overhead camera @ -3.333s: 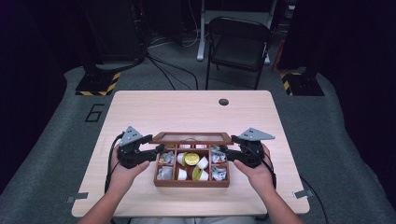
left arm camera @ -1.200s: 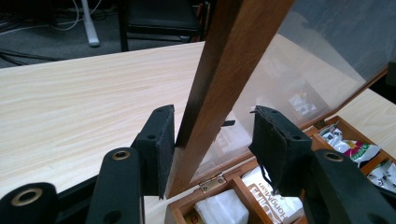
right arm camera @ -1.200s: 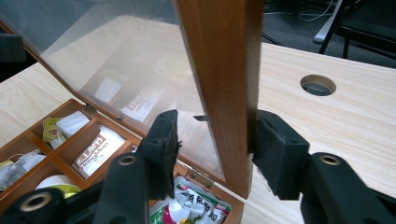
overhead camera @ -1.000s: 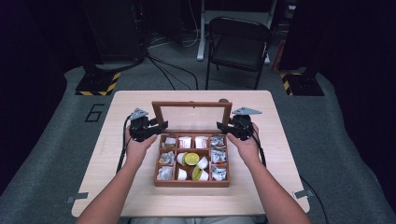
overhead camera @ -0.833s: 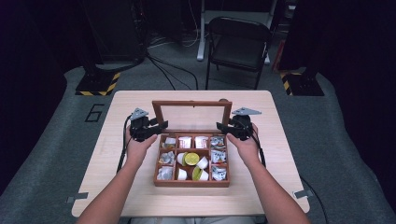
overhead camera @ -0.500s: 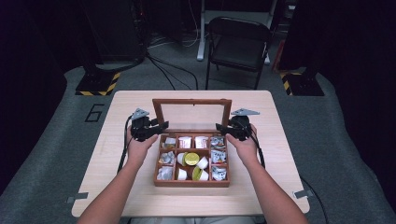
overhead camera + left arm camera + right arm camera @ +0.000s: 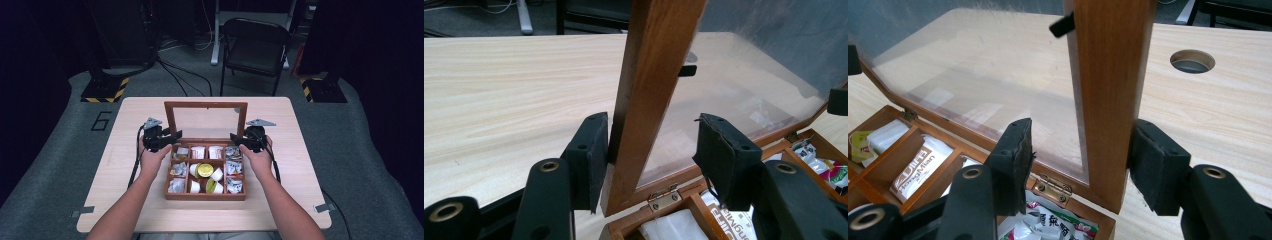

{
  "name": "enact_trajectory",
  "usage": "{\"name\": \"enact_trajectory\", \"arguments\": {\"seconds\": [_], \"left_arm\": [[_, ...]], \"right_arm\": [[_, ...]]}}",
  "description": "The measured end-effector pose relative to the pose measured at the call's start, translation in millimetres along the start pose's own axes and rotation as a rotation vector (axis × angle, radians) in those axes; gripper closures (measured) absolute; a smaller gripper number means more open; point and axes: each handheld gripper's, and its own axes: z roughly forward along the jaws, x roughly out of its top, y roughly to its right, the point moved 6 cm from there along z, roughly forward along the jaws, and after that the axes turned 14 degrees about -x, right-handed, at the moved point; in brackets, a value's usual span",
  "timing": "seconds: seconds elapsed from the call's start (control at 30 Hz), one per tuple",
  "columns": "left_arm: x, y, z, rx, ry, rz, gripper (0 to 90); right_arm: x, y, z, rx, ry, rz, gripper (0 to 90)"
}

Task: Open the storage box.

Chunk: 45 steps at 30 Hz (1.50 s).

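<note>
Lid [image 7: 205, 120] of the wooden box [image 7: 205, 196] stands propped open, upright at the back edge on its hinges, box at the middle of the table [image 7: 125, 115], compartments full of packets and small cups. Left gripper [image 7: 651, 150] straddles the lid's left frame post: outer pad touching the wood, inner pad standing off from the glass pane, jaws just been opening. Right gripper [image 7: 1080, 160] the same on the right post, outer pad against the wood, inner pad clear, also just been opening. Judgement: letting go. Best to open both evenly and draw straight back without nudging the frame, lest the lid tip forward. Both hands low, level, flanking the box's rear corners, jaws pointing inward.
</note>
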Motion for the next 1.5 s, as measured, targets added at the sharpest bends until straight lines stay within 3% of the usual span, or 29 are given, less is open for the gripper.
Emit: {"name": "enact_trajectory", "arguments": {"seconds": [0.07, 0.27, 0.37, 0.63, 0.8, 0.97, 1.1, 1.5], "left_arm": [[-0.5, -0.7, 0.1, -0.006, -0.003, 0.002, 47.1], [-6.1, -3.2, 2.0, -0.007, -0.003, -0.003, 47.2], [-14.3, -5.8, 5.3, -0.010, -0.013, -0.026, 47.5], [-13.0, -5.7, 5.6, -0.007, 0.004, -0.066, 47.5], [-12.9, -5.5, 6.5, 0.004, 0.007, -0.070, 47.7], [-13.7, -4.4, 9.6, 0.032, 0.001, -0.039, 47.6], [-13.9, -5.9, 10.5, 0.032, 0.009, -0.060, 48.7], [-14.2, -9.9, 17.4, 0.076, 0.039, -0.100, 50.9]], "right_arm": [[-2.0, 0.5, 1.4, 0.008, -0.004, 0.023, 45.2], [-2.9, 0.8, 2.5, 0.002, -0.006, 0.027, 45.3], [-2.9, 0.7, 2.2, -0.001, -0.005, 0.022, 45.2], [-4.6, -0.3, 2.9, -0.013, 0.010, 0.045, 45.0], [-6.1, -0.6, 3.2, -0.024, 0.019, 0.053, 45.2], [-5.6, -2.1, 4.9, -0.044, 0.031, 0.047, 45.4], [-5.4, -2.9, 7.8, -0.071, 0.036, 0.046, 45.7], [-5.4, -0.3, 15.0, -0.081, 0.022, 0.090, 48.4]]}}
